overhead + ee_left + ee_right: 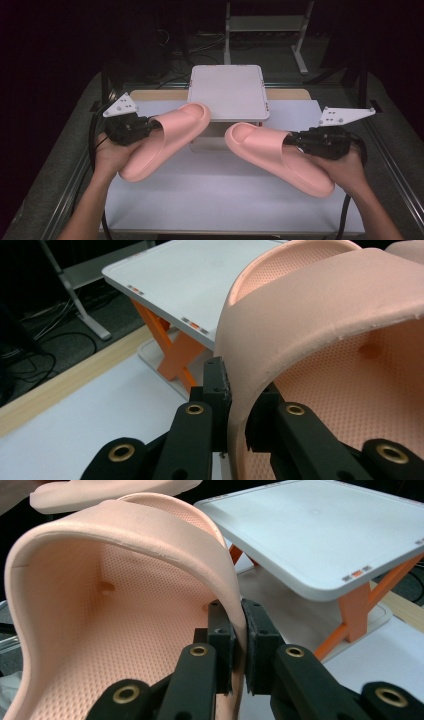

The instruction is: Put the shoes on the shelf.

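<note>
Two pink foam slide sandals hang above the white table top (220, 195). My left gripper (150, 126) is shut on the strap edge of the left sandal (165, 140); in the left gripper view (239, 415) the pads pinch that strap wall (320, 315). My right gripper (292, 140) is shut on the strap edge of the right sandal (275, 152); the right gripper view (239, 650) shows the thin strap (125, 535) squeezed between its pads. Both toes point toward the middle, close to the raised white tray (228, 92).
The white tray stands on orange crossed legs (172, 352) at the table's back centre, also visible in the right gripper view (320, 535). A wooden strip (150, 94) edges the far side. Metal rails run along both table sides; cables and a frame lie on the dark floor behind.
</note>
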